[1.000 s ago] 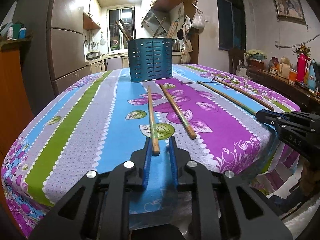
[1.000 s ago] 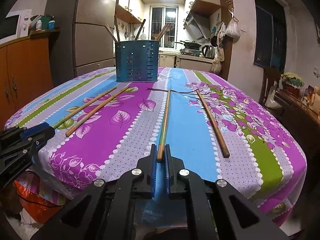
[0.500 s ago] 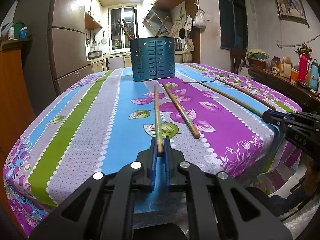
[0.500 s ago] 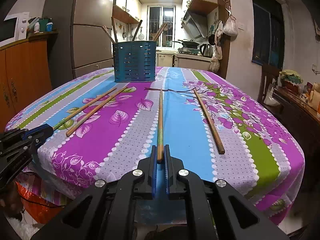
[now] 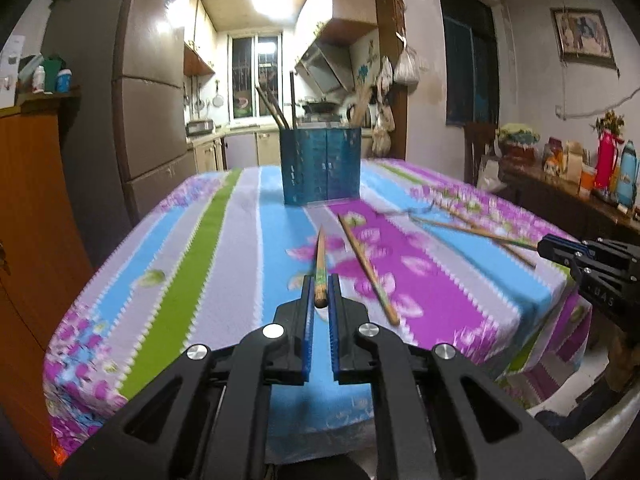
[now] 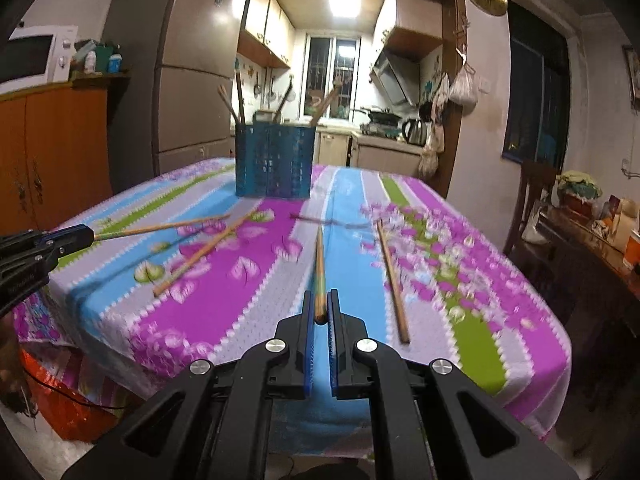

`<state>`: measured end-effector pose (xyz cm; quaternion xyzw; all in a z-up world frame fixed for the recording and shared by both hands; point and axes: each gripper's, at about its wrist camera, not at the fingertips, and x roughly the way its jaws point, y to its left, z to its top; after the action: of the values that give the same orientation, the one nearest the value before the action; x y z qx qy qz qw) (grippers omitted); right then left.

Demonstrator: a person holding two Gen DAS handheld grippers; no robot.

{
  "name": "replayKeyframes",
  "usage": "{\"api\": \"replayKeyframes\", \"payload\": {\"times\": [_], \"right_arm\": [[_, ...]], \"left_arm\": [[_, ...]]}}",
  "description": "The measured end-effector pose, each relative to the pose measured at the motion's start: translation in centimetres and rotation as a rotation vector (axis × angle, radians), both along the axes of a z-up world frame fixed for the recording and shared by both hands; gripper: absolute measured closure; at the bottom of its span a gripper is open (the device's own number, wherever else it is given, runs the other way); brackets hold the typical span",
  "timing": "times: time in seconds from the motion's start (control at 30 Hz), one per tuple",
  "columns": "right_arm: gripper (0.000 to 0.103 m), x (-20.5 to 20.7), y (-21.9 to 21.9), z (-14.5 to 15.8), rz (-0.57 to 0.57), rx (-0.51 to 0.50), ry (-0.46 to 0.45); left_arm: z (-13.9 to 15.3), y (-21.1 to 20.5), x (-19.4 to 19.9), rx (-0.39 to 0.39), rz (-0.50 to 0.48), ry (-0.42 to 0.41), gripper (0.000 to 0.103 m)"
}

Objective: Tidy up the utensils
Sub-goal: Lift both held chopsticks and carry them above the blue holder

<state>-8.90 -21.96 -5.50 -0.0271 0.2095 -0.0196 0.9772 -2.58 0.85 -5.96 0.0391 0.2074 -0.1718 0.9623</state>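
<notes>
My left gripper point(image 5: 321, 284) is shut on the near end of a wooden chopstick point(image 5: 320, 260), held above the striped floral tablecloth point(image 5: 208, 248) and pointing at the blue slotted utensil holder point(image 5: 320, 164). A second chopstick point(image 5: 368, 268) lies on the cloth just to its right. My right gripper point(image 6: 320, 296) is shut on another chopstick point(image 6: 320, 264), also lifted. A loose chopstick point(image 6: 394, 284) lies to its right and another loose one point(image 6: 200, 256) to its left. The holder point(image 6: 274, 162) stands at the far end with several chopsticks inside. Each view shows the other gripper at its edge.
A tall fridge point(image 5: 152, 120) and an orange cabinet point(image 5: 28, 220) stand left of the table. A side table with bottles and flasks point(image 5: 608, 168) runs along the right wall, with a wooden chair point(image 6: 532, 200) beside it. A red bag point(image 6: 60, 400) sits on the floor.
The left jaws closed onto the chopstick that lay between them. Both grippers have since risen, lifting their chopsticks off the cloth; the table now looks lower in both views.
</notes>
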Motion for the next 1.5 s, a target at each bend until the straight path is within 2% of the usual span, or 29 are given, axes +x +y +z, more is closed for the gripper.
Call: {"api": "replayKeyframes", "payload": {"times": [0.27,0.53,0.73,1.13,1.5], "right_arm": [[0.096,0.9,-1.6,6.0,0.051,0.054,-0.111],[0.096,4.4,-3.0,11.5,0.105,0.105,-0.136],[0.096,6.1,-3.2,14.0,0.128,0.112,-0.113],[0.096,7.5,-2.9,15.6,0.148,0.147,-0.028],[0.096,7.0,-2.6,17.5,0.154,0.160,-0.015]], "left_arm": [[5.6,1.3,0.6,-0.085,0.000,-0.061,0.098],[10.8,0.6,4.1,-0.083,-0.039,-0.029,0.098],[13.8,0.1,5.7,-0.097,-0.059,-0.032,0.098],[15.7,-0.9,7.0,-0.105,-0.105,0.000,0.098],[16.6,-2.2,7.4,-0.087,-0.136,-0.024,0.098]]}}
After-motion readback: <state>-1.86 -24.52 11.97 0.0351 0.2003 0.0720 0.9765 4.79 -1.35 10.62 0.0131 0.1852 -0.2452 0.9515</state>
